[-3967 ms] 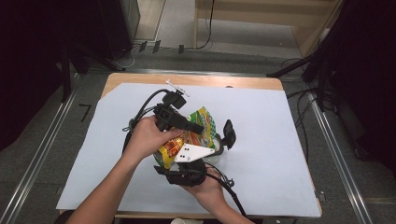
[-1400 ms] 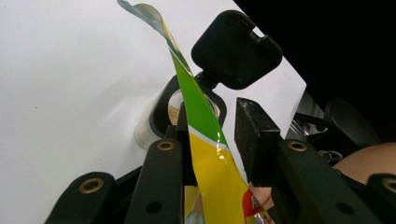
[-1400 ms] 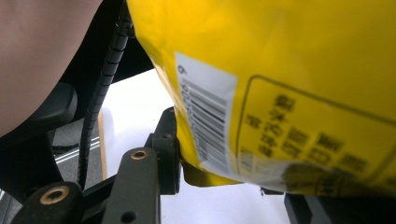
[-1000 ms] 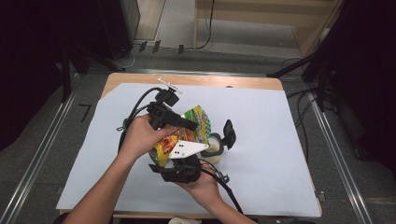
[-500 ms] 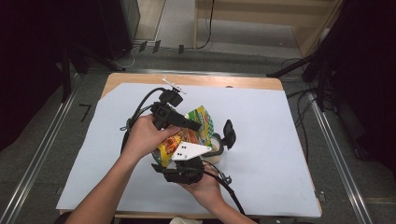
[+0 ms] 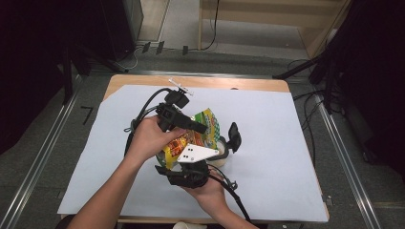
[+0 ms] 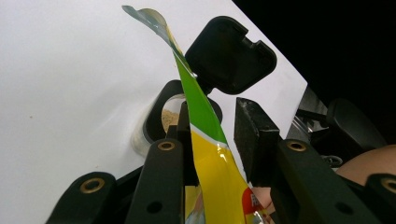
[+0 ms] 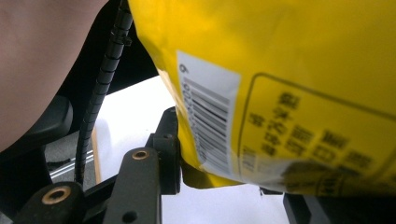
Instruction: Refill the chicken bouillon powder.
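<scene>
- The yellow-green pouch point(image 6: 193, 138) is held near the middle of the table point(image 6: 286, 143), tilted over a small jar point(image 6: 220, 153) with a flipped-up black lid point(image 6: 234, 136) at its 2 o'clock; the jar's body is mostly hidden behind the pouch
- Left tongs point(image 6: 198, 128) stand narrow, the pouch's edge point(image 7: 205, 140) between the jaws; one pad touches it, the other stands off, so the grip is unclear
- Right tongs point(image 6: 191, 164) sit under the pouch; its barcode side point(image 8: 280, 93) blocks one jaw, and I cannot tell whether they clamp it
- Brownish powder point(image 7: 169, 119) shows inside the jar's mouth
</scene>
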A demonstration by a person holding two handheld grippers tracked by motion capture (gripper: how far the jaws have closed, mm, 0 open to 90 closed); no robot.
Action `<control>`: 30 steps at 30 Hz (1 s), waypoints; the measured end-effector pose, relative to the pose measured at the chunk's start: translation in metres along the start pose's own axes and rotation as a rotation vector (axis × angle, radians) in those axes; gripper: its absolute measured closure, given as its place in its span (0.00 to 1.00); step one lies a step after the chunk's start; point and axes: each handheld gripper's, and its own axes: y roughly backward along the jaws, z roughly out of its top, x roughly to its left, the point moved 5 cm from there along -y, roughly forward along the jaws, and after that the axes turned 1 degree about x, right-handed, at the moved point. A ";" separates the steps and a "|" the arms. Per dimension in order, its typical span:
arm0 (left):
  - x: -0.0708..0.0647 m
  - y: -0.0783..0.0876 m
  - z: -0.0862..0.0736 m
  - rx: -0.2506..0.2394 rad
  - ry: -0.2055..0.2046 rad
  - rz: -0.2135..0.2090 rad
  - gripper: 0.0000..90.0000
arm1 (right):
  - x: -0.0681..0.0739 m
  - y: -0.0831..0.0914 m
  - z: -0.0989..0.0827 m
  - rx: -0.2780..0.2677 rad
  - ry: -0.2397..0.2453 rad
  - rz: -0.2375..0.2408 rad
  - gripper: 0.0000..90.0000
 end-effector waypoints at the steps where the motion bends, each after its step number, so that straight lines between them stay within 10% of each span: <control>1: -0.001 0.000 0.000 -0.002 0.000 0.001 0.81 | 0.000 0.000 0.000 0.000 -0.001 0.000 0.68; 30: 0.002 -0.009 0.001 0.028 0.008 0.016 0.80 | -0.005 0.001 -0.003 0.019 -0.039 0.026 0.68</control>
